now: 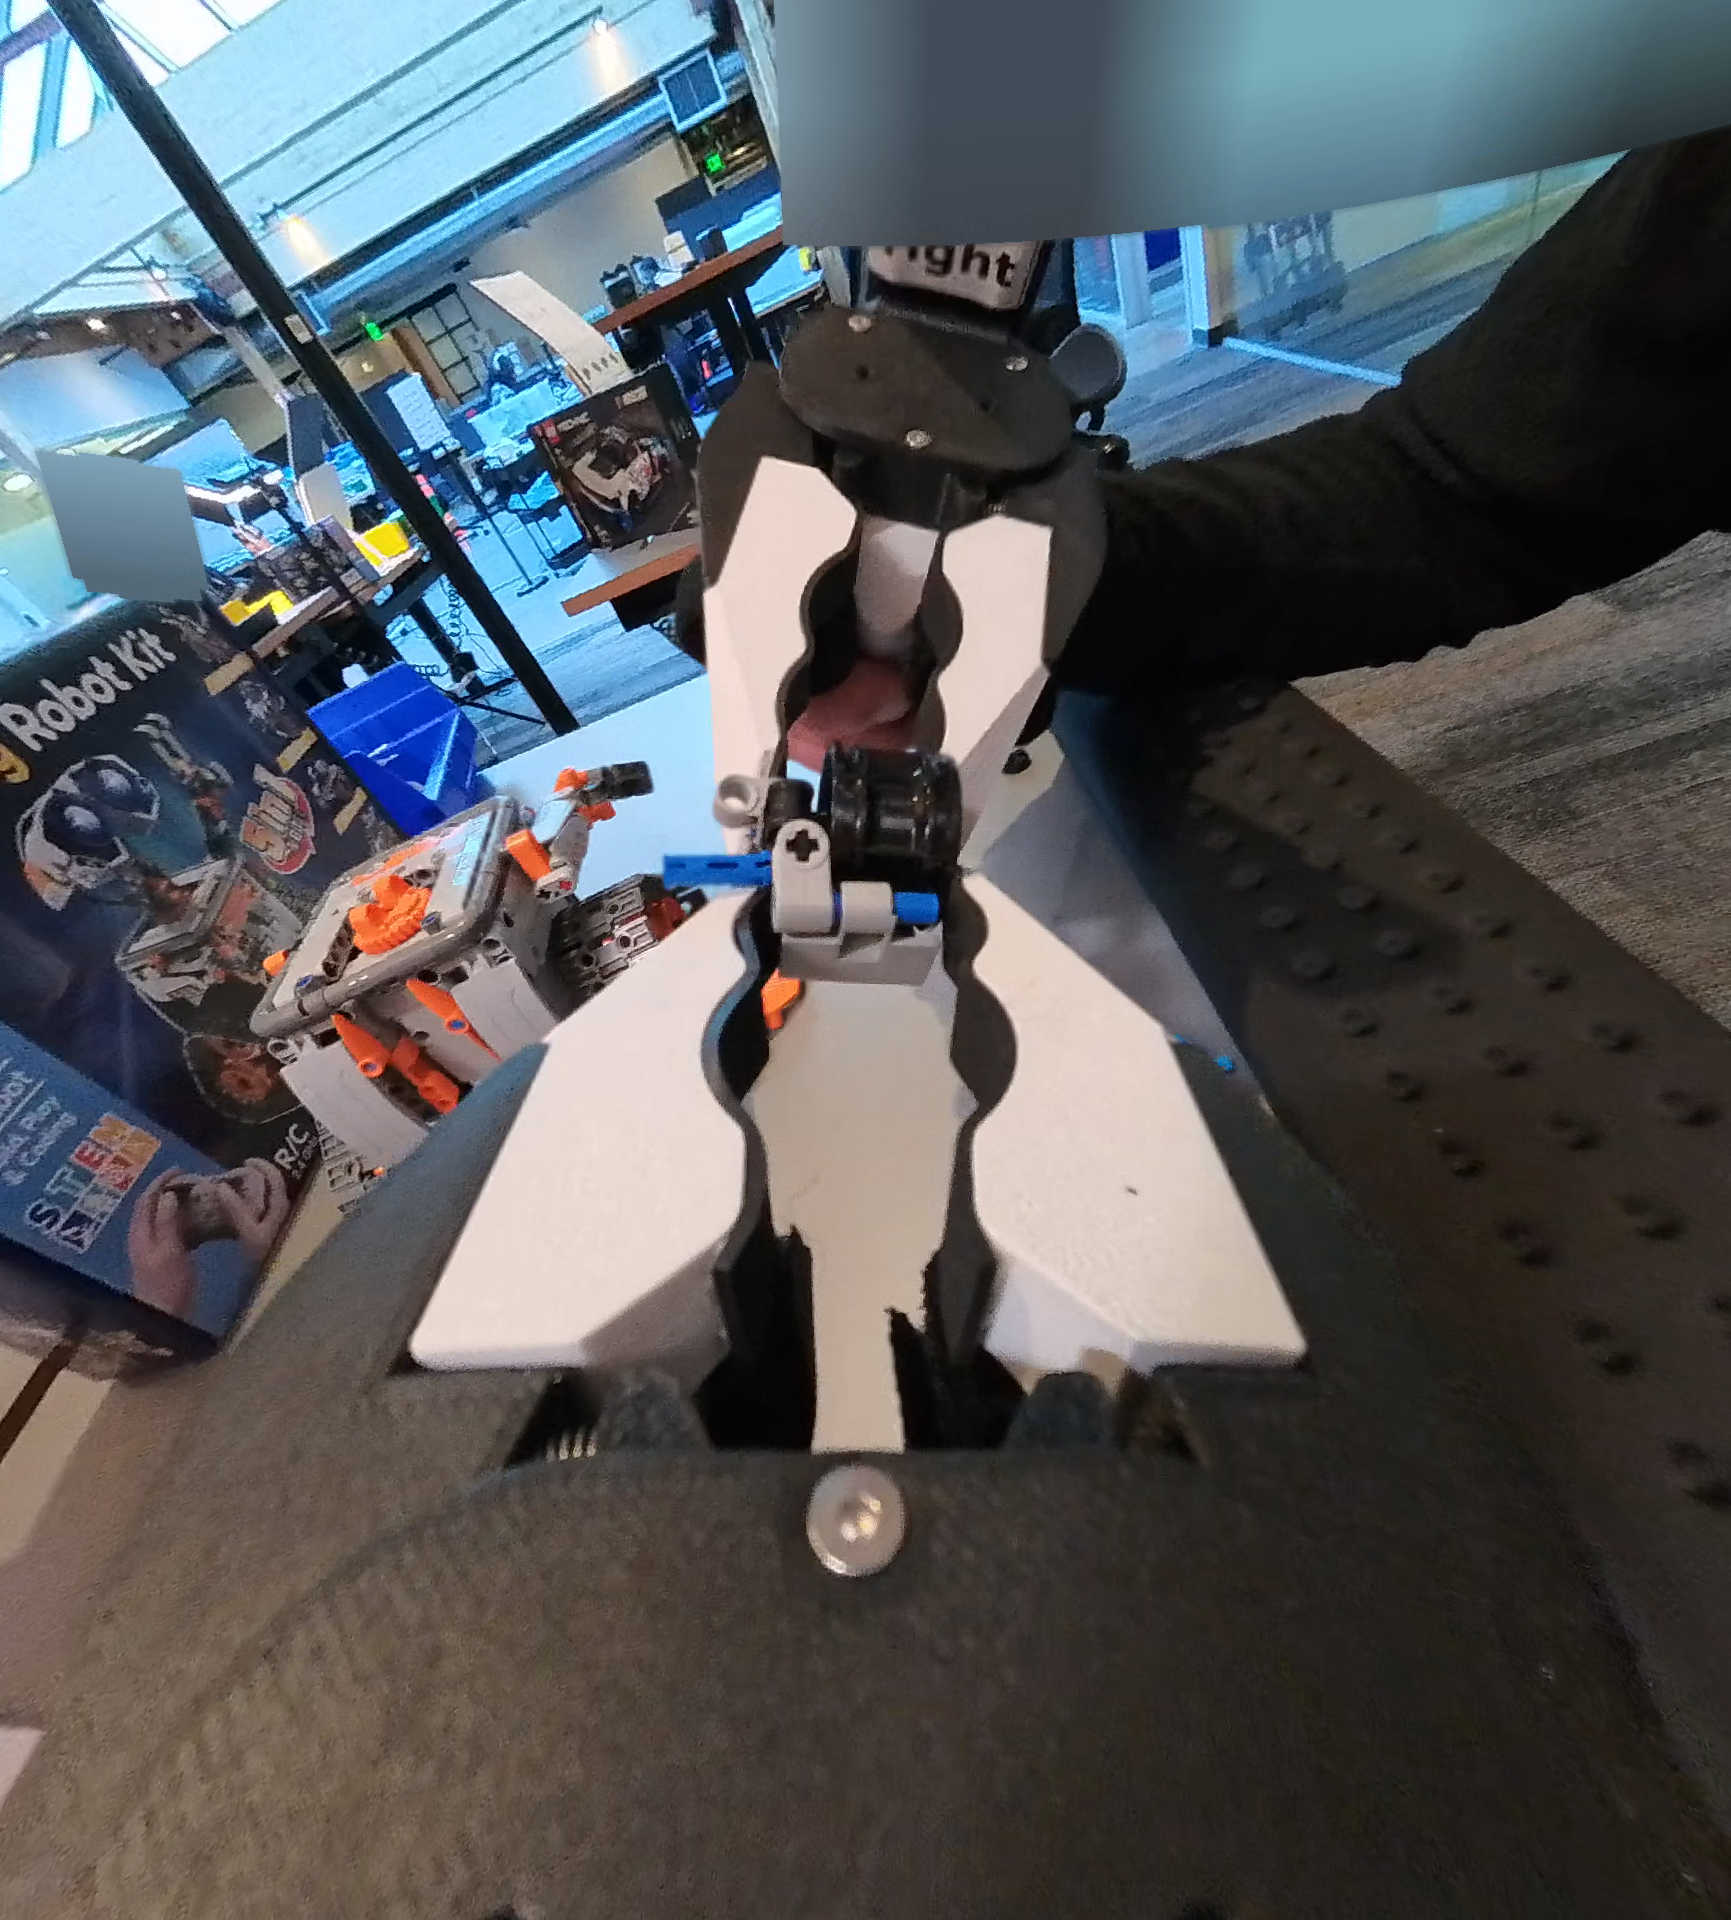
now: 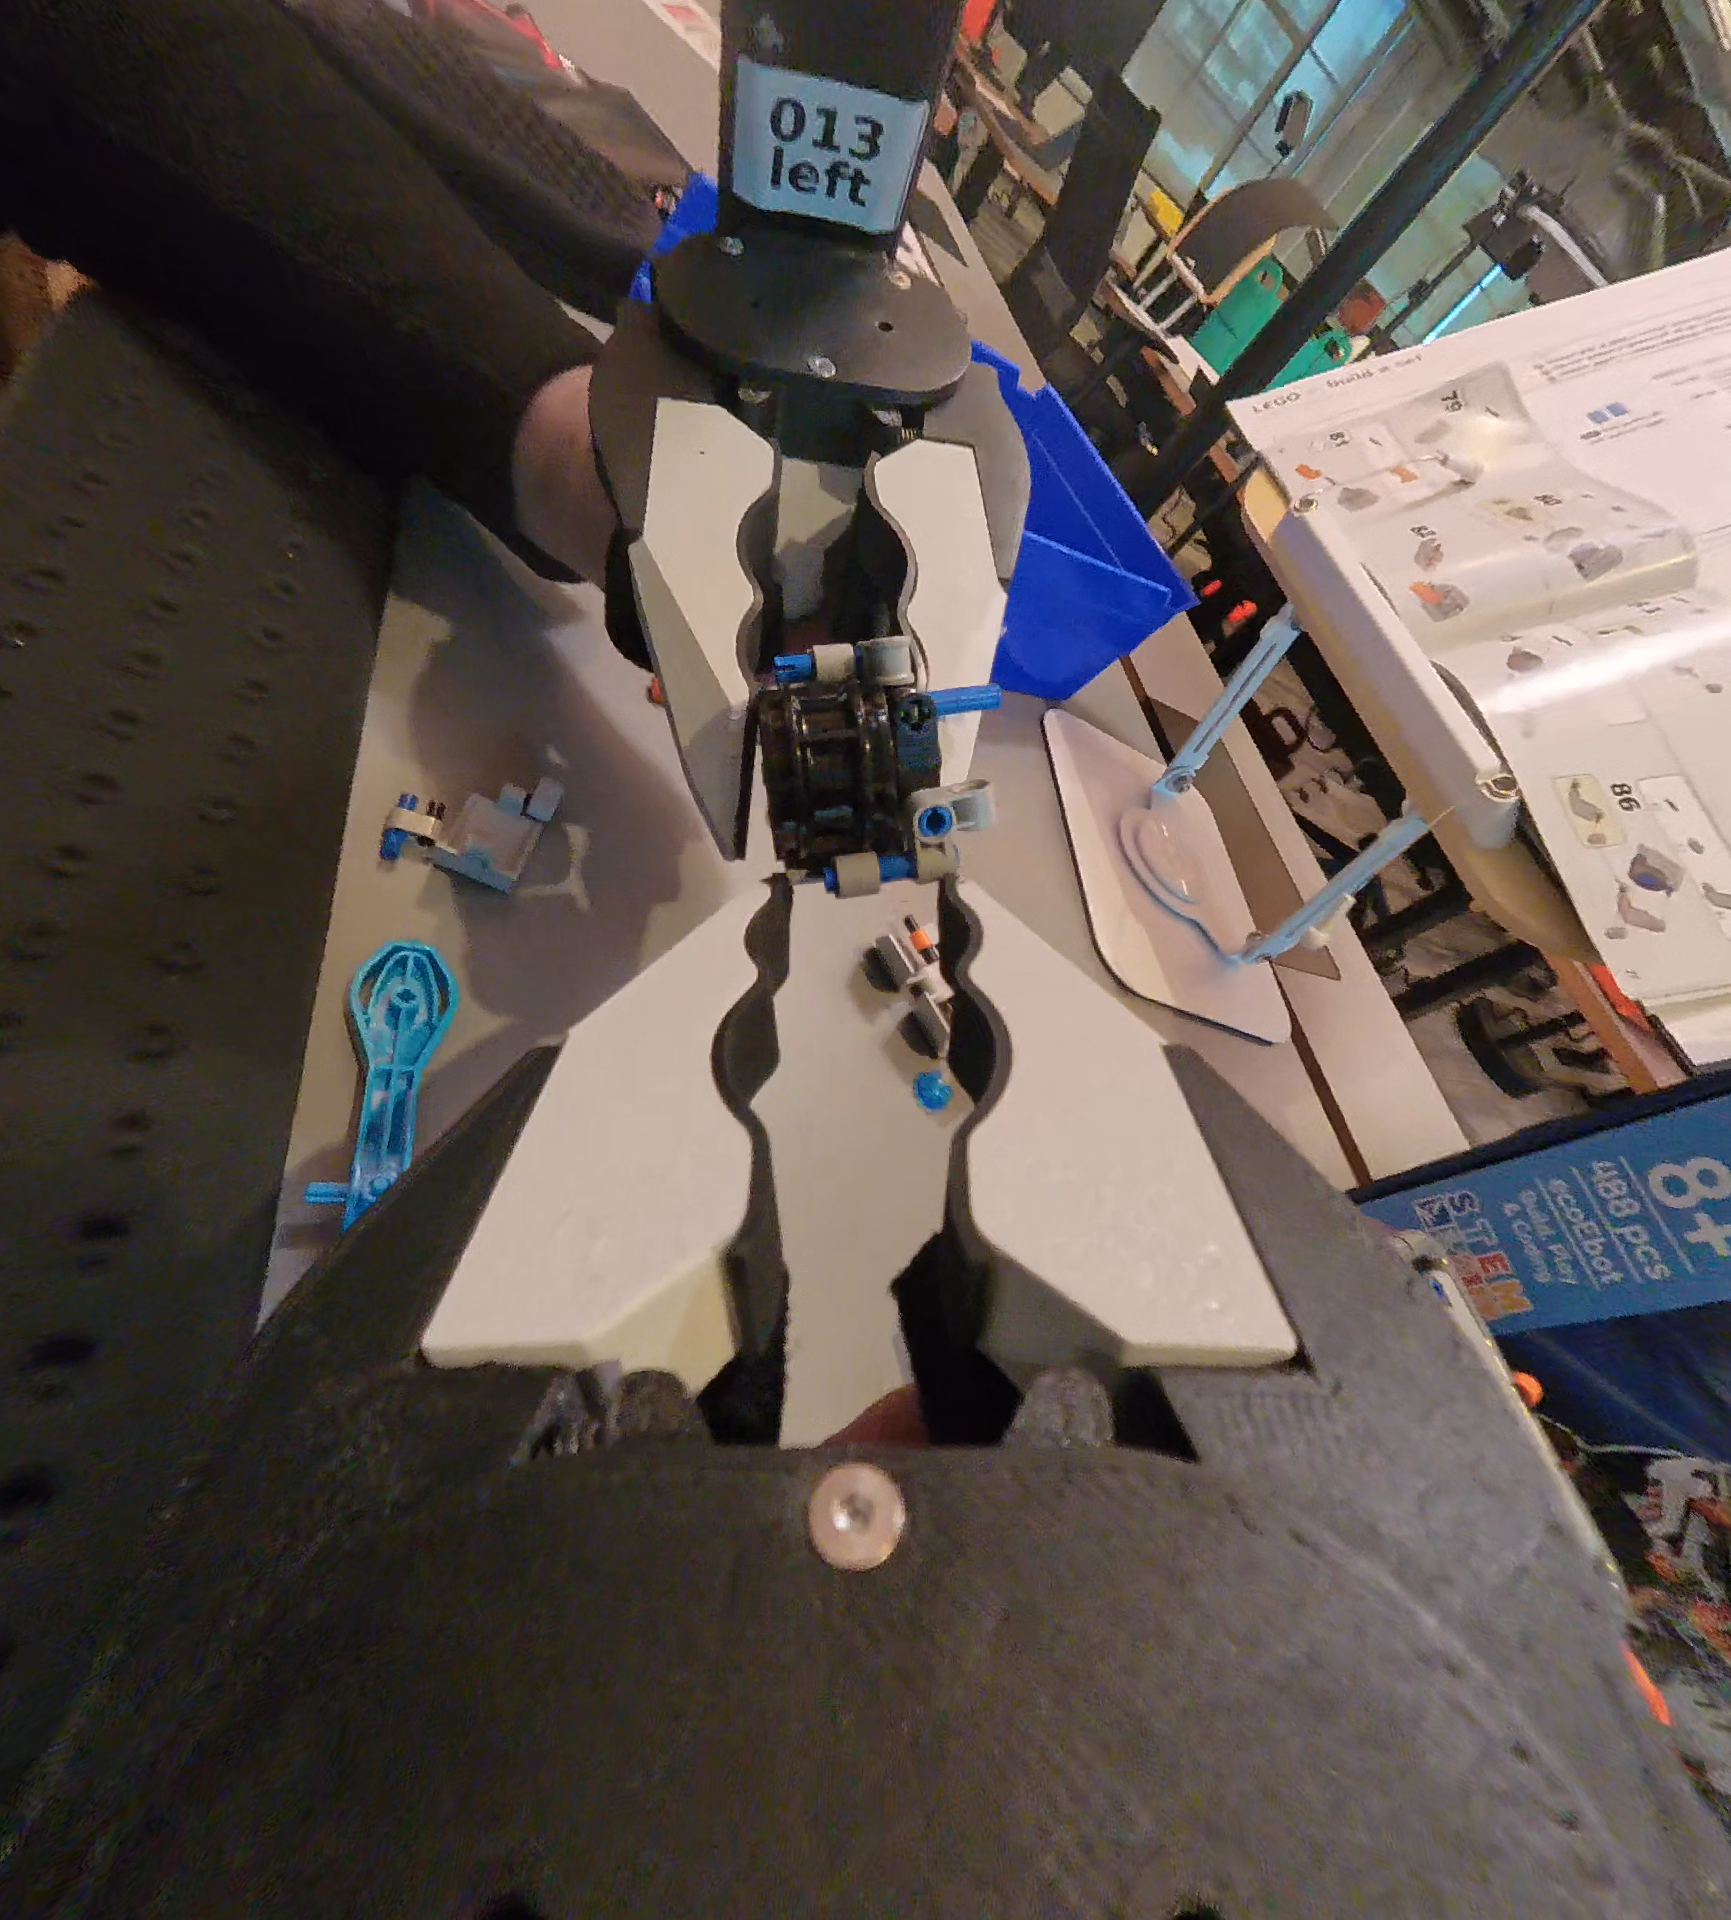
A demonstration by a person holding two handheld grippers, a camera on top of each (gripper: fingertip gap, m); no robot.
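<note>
A small brick assembly, a black wheel (image 1: 892, 816) with grey connectors (image 1: 809, 883) and blue axles, is held in the air between both grippers, which face each other tip to tip. My left gripper (image 1: 850, 920) is shut on its grey connector end. My right gripper (image 2: 861, 883) is shut on the opposite end, at the grey and blue parts under the wheel (image 2: 830, 774). The right gripper (image 1: 866, 831) shows from above in the left wrist view, and the left gripper (image 2: 840, 805) likewise in the right wrist view. A person's dark-sleeved arms hold both.
On the white table (image 2: 487, 644): a partly built grey and orange robot model (image 1: 425, 956), a robot kit box (image 1: 61, 935), a blue bin (image 2: 1069, 561), a blue separator tool (image 2: 393, 1039), a small grey sub-assembly (image 2: 487, 831), loose small pieces (image 2: 908, 977) and an open instruction booklet on a stand (image 2: 1567, 623). The tips of both grippers are at nearly the same place.
</note>
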